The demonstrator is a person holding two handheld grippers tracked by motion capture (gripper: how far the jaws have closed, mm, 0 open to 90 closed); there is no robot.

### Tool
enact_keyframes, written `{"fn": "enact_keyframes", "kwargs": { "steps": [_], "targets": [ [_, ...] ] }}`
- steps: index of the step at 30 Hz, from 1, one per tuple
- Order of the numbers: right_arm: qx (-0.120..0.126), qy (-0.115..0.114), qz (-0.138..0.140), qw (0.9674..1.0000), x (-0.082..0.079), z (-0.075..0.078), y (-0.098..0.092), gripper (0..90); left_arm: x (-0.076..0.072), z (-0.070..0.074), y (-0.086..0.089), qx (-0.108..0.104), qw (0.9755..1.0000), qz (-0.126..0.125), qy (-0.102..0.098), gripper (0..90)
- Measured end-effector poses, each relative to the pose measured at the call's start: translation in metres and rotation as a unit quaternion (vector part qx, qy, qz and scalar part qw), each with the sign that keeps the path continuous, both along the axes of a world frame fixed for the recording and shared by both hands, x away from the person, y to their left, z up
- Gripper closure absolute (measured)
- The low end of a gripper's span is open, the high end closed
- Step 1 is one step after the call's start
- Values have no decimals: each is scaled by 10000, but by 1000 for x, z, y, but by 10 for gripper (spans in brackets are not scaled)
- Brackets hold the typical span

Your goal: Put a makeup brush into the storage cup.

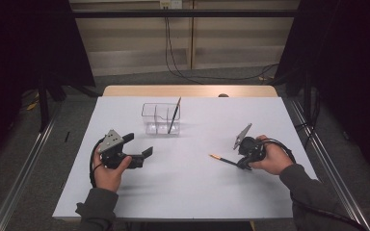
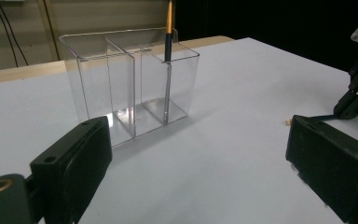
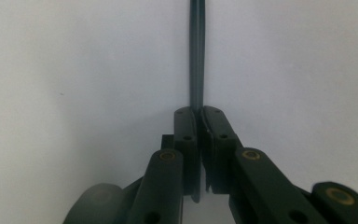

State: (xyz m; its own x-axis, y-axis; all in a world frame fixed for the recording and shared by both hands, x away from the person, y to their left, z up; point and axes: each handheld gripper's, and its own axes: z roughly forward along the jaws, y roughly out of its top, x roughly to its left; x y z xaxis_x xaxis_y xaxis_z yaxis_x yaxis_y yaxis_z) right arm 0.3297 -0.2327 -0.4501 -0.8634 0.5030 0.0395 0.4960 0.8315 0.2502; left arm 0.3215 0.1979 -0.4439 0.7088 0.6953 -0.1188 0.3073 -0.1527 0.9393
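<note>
While the left gripper (image 1: 142,147) sits wide open and empty near the white table's (image 1: 188,192) left edge, a clear plastic divided holder (image 1: 160,119) stands mid-back with one pen, and the right gripper (image 1: 243,161) clamps a dark, gold-tipped pen (image 1: 223,159) lying flat near the right edge.

A white sheet (image 1: 188,187) covers the table (image 1: 125,90), whose wooden far edge shows beyond it. A clear plastic organizer (image 1: 160,119) with 3 compartments stands on the sheet toward the far side; 1 dark pencil (image 1: 174,114) stands tilted in its right compartment.
</note>
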Motion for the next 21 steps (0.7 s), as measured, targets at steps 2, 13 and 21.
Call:
{"fn": "enact_keyframes", "kwargs": {
  "steps": [2, 13, 21],
  "targets": [
    [-97, 28, 72, 9999, 0, 1, 1, 852, 0, 1, 0, 27, 10000, 4, 3, 66],
    [-101, 18, 108, 9999, 2, 1, 2, 852, -2, 3, 2, -33, 10000, 45, -28, 66],
    [65, -22, -3, 10000, -1, 1, -3, 852, -2, 1, -1, -33, 10000, -8, 13, 66]
  ]
}}
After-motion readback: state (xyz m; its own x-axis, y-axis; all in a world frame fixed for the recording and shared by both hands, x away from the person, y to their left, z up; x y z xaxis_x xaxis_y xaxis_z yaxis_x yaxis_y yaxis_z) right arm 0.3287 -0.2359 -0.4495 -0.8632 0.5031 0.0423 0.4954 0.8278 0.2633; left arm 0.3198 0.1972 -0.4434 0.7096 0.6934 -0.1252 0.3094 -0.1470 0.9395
